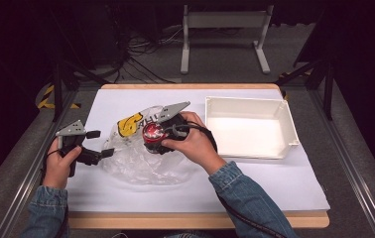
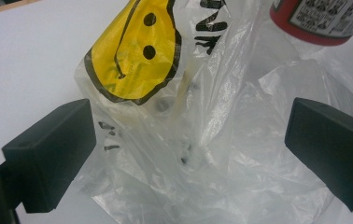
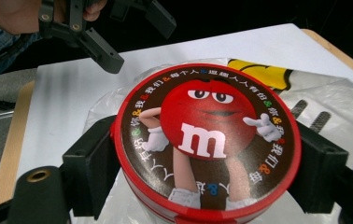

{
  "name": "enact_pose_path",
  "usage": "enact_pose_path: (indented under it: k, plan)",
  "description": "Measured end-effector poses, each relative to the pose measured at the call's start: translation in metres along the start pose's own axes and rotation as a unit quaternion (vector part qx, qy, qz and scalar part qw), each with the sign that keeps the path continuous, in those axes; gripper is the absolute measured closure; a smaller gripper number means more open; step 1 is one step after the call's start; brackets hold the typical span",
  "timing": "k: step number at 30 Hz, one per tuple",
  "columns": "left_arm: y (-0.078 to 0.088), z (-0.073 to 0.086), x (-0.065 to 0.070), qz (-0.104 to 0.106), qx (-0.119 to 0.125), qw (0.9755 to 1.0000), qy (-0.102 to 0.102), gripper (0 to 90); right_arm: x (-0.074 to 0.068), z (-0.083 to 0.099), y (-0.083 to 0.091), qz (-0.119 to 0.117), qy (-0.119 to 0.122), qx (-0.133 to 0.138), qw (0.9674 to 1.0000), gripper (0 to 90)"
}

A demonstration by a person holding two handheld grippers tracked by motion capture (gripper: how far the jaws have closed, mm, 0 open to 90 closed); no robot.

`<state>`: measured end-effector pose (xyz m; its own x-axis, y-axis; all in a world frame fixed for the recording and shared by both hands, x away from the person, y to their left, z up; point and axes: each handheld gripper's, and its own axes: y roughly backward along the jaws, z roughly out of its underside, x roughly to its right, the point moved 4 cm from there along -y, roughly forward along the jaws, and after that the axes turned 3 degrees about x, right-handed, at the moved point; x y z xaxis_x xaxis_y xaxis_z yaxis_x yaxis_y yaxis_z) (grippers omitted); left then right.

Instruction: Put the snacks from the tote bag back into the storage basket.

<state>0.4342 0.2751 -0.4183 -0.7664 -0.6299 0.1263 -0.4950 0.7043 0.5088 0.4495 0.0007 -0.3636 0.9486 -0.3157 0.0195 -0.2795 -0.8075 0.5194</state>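
A round red candy tin (image 3: 207, 135) with a cartoon character on its lid sits between the jaws of my right gripper (image 3: 207, 163), which is shut on its sides. The tin (image 1: 152, 132) hangs just above a crumpled clear plastic bag (image 1: 136, 161) printed with a yellow smiley face (image 2: 135, 51). At the bag's left edge my left gripper (image 1: 101, 144) is open. Its jaws stand wide on either side of the bag's folds (image 2: 212, 140) without pressing them. The tin's red base (image 2: 321, 18) is at the top right of the left gripper view.
A white rectangular bin (image 1: 247, 126) stands on the white table cover (image 1: 275, 183) to the right of the bag. The table's wooden edge (image 1: 195, 220) runs along the front, with dark floor, cables and a stand frame (image 1: 225, 34) beyond it.
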Motion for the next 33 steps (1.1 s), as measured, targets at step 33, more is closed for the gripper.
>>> enact_pose_path:
  k: [33]
  plan:
    - [0.009, 0.002, -0.008, 0.0, 0.023, 0.9994, 0.024, 3.8, 0.051, -0.013, 0.072, 0.073, -0.021, 0.004, 0.9971, 20.9]
